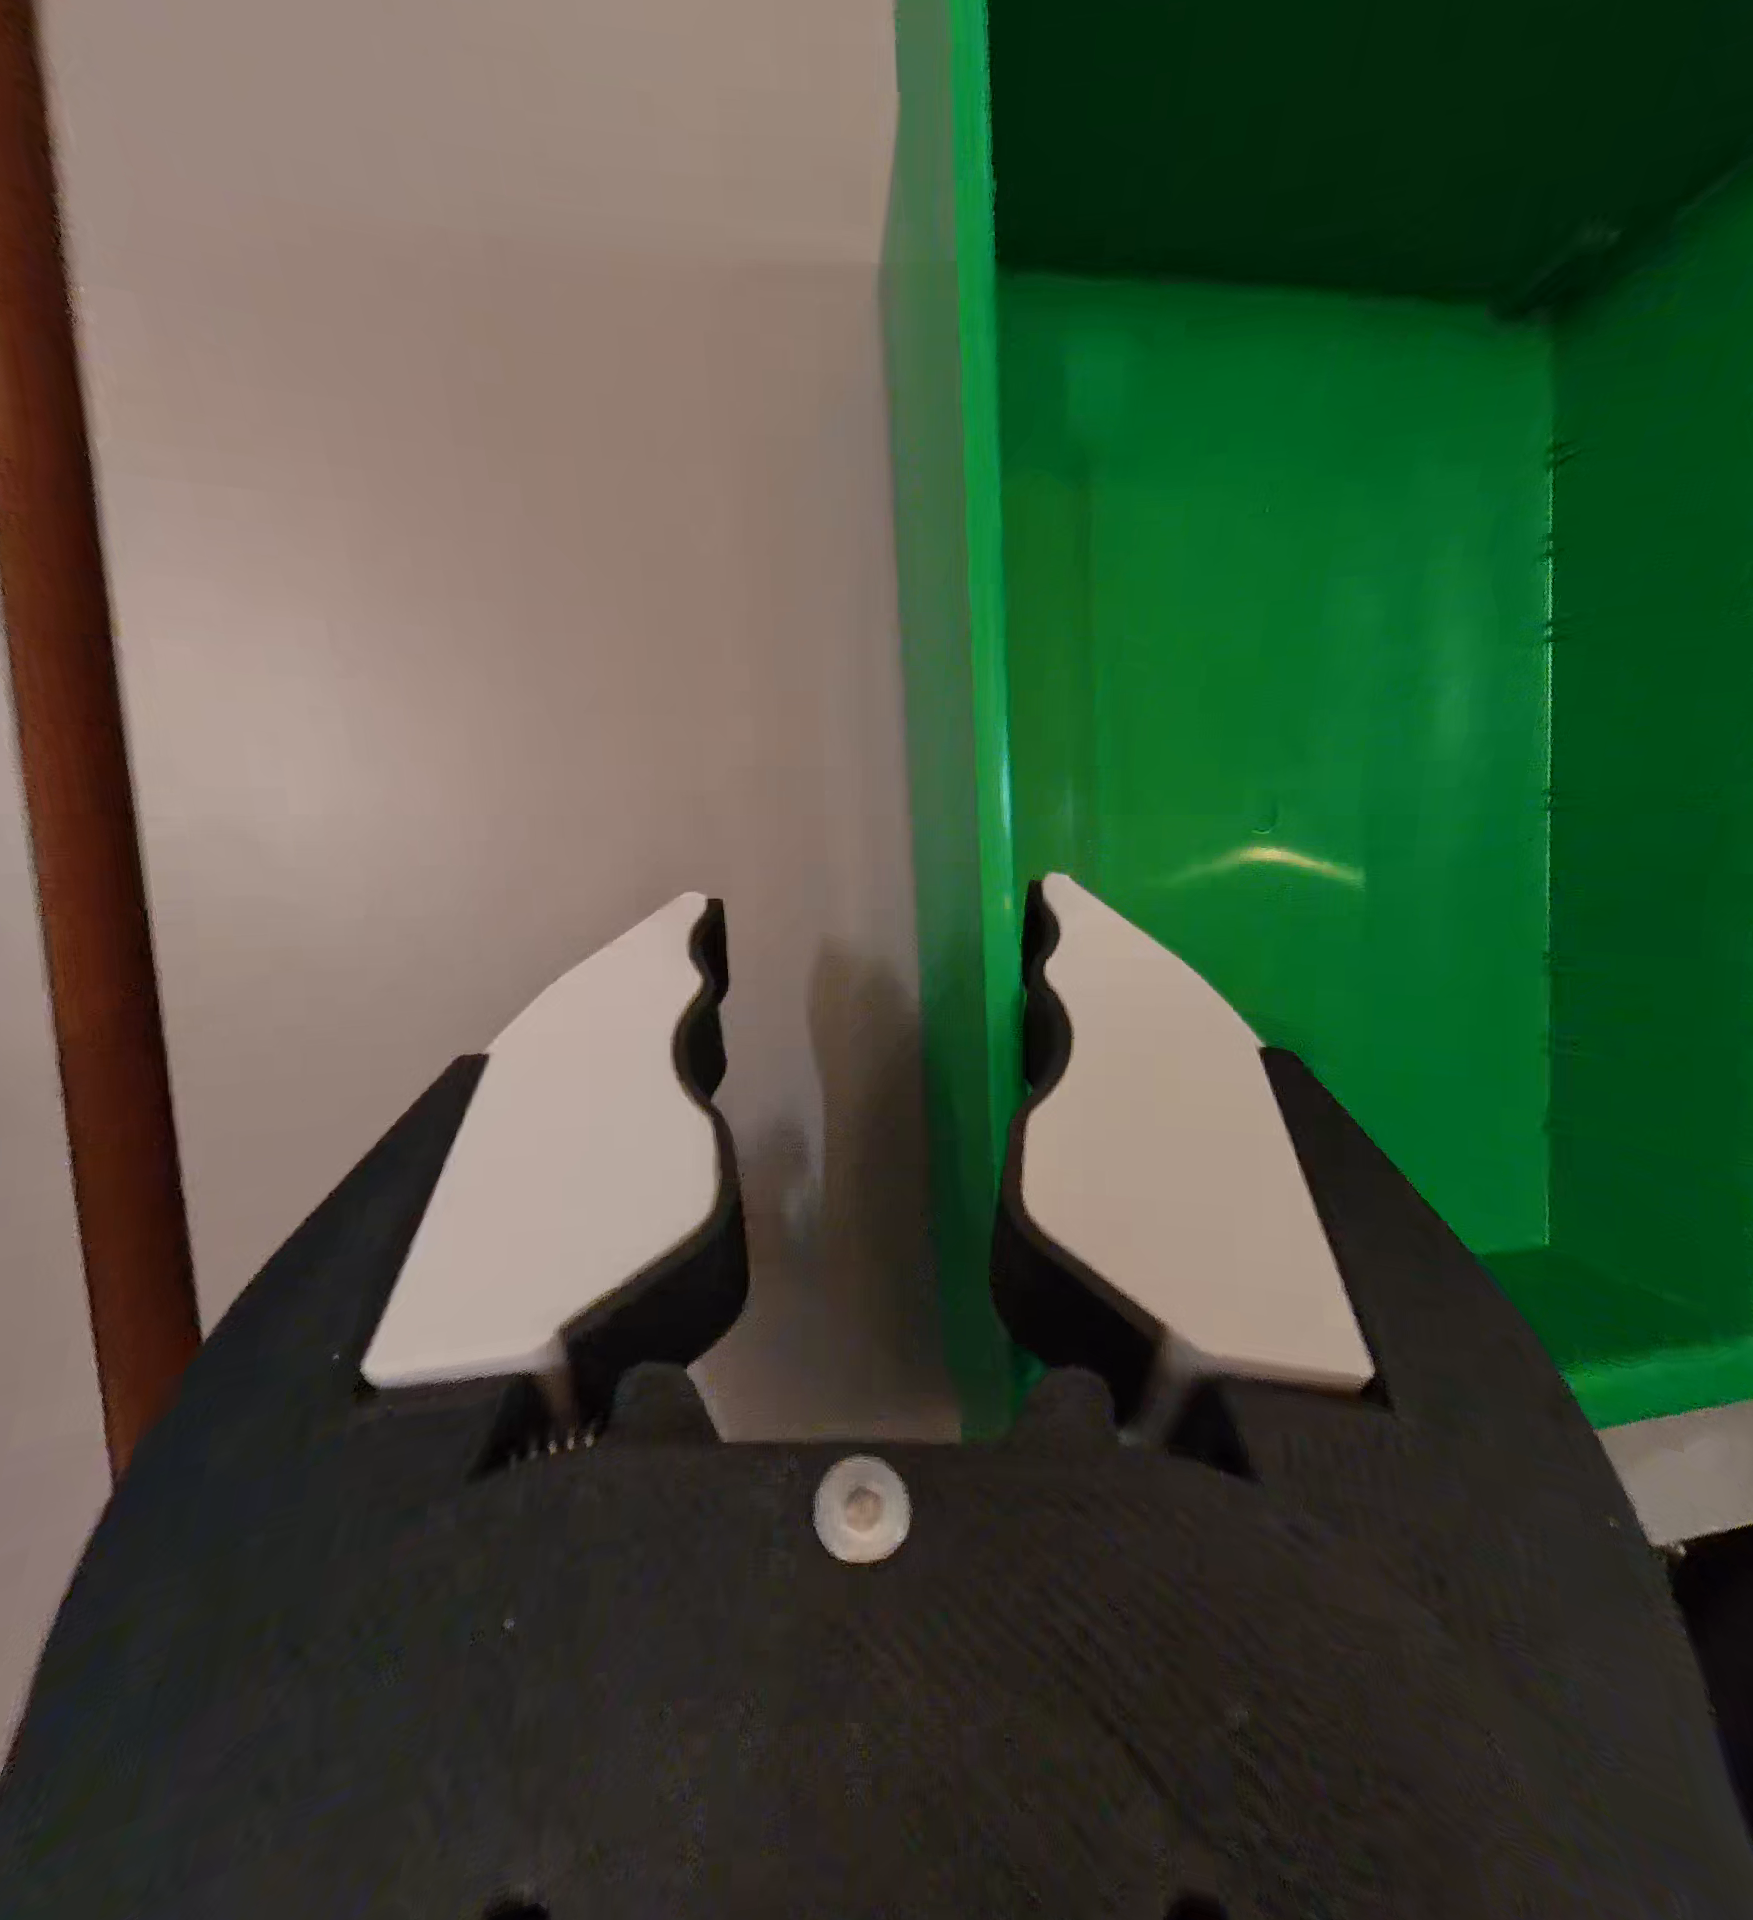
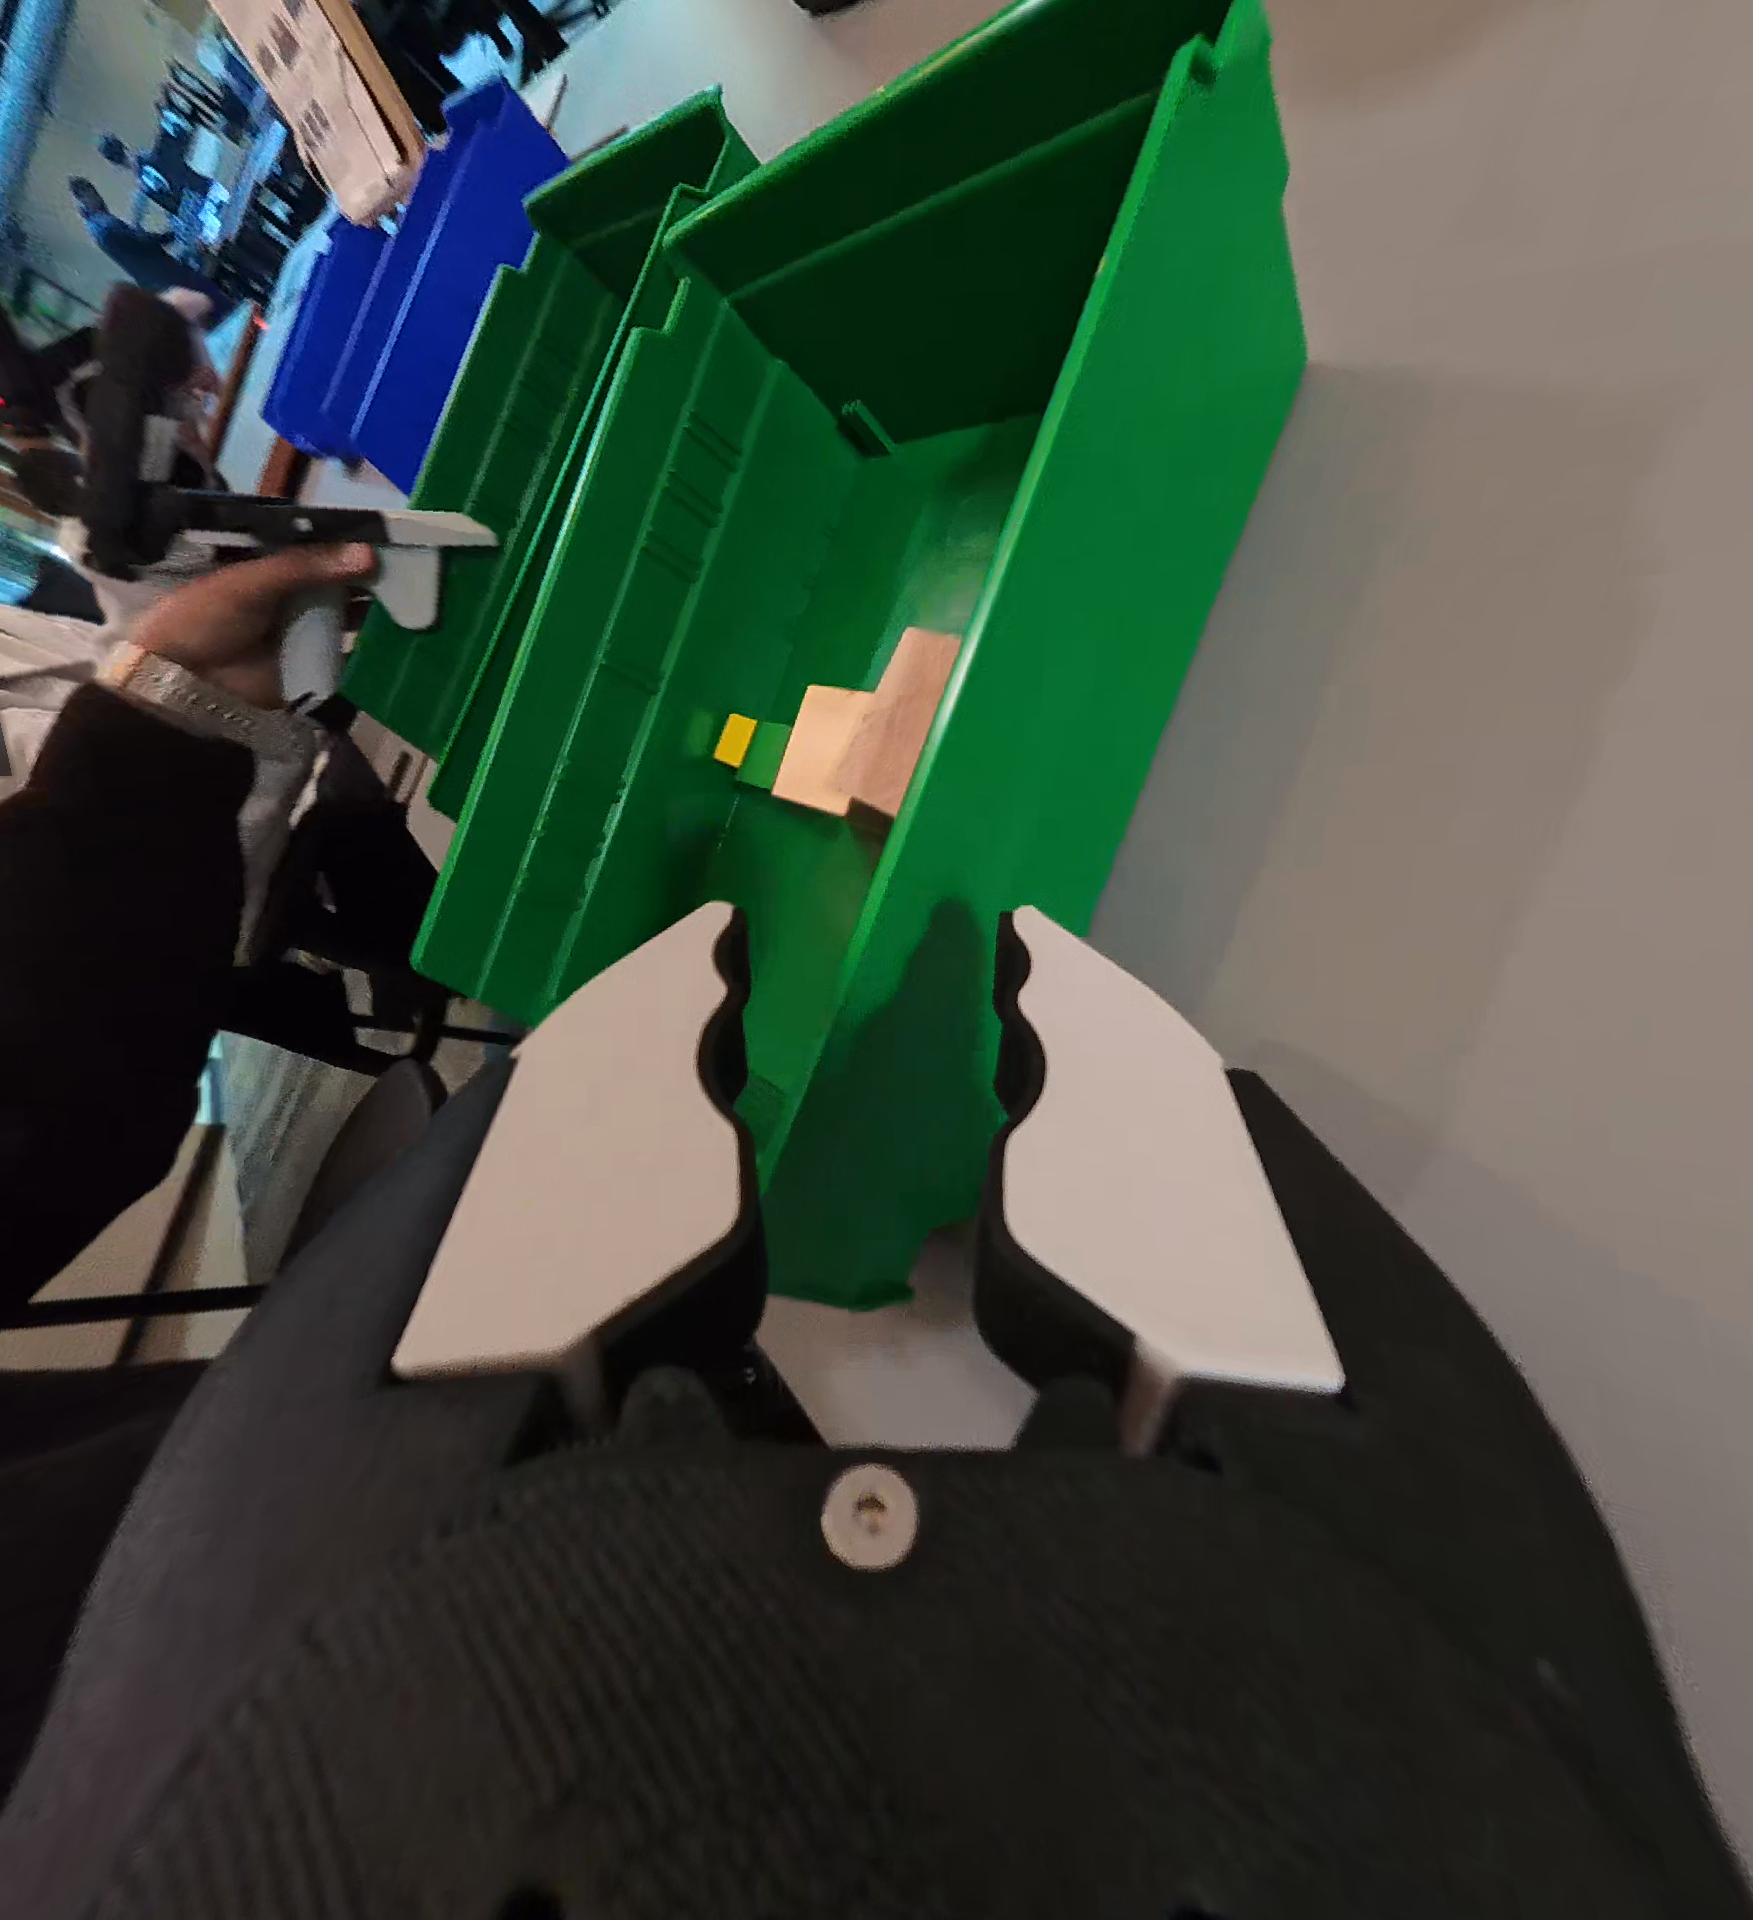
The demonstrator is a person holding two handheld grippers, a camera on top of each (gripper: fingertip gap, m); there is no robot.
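In the left wrist view my left gripper (image 1: 872, 904) is open and straddles the side wall of a green plastic bin (image 1: 1267, 727). Its right finger sits inside the bin against the wall; its left finger is outside over the white table (image 1: 436, 520). The part of this bin that I see is empty. In the right wrist view my right gripper (image 2: 867, 914) is open with the wall of another green bin (image 2: 1111, 623) between its fingers. That bin holds pale wooden blocks (image 2: 851, 738), a small yellow block (image 2: 736, 736) and a small green block (image 2: 768, 753).
A second green bin (image 2: 560, 520) stands beside the first, with blue bins (image 2: 415, 312) and a cardboard box (image 2: 332, 104) beyond. A person's hand (image 2: 238, 613) holds the left gripper (image 2: 446, 535) at that second bin. A brown wooden strip (image 1: 51, 727) borders the table.
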